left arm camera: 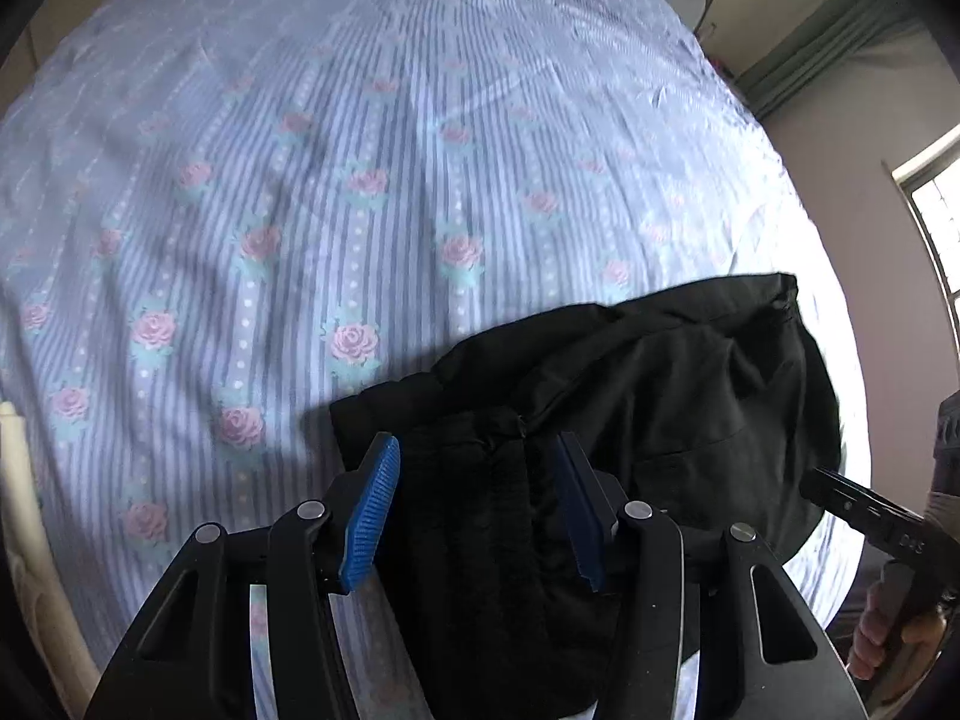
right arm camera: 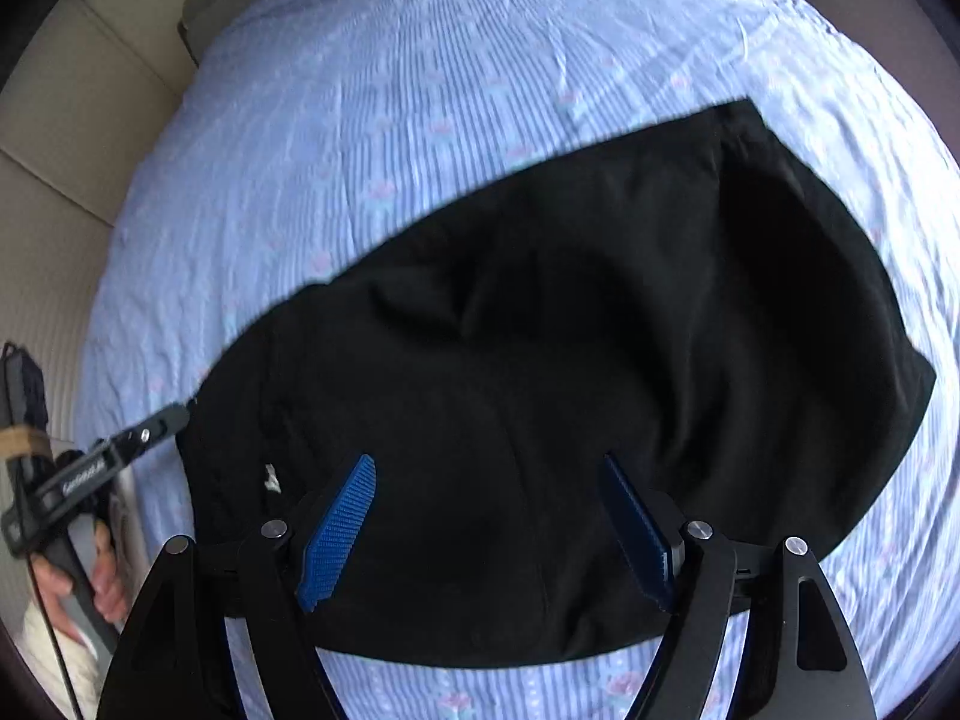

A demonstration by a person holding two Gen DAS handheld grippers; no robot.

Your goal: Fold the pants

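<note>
Black fabric pants (right arm camera: pixel 570 372) lie in a folded, roughly flat bundle on the bed, on a blue-and-white striped cotton sheet with pink roses (left arm camera: pixel 300 180), near the bed's near edge. Left gripper (left arm camera: pixel 474 504): black frame, blue ribbed pads, jaws partly spread, hanging over the ribbed waistband end of the pants; cloth sits between the pads but they do not look pressed on it, so no grip. Right gripper (right arm camera: pixel 486 528): same build, jaws spread wider, over the middle of the bundle, nothing pinched. Both point steeply down at the cloth. My read: a fold looks laid down and released, step in hand is either tidy-up or setup for one more fold; can't tell how many layers are there. The top surface carries a few soft creases and the far corner sticks out as a flap. Next move, if another fold is wanted: each gripper needs to catch an edge through all layers, lift together, carry across, keep edges lined up so the stack doesn't skew. Writing: small white mark on the pants (right arm camera: pixel 271 478) near the left pad in the right wrist view, unreadable. Lettering on each gripper's side arm, seen from the other's camera, too blurred to read.
</note>
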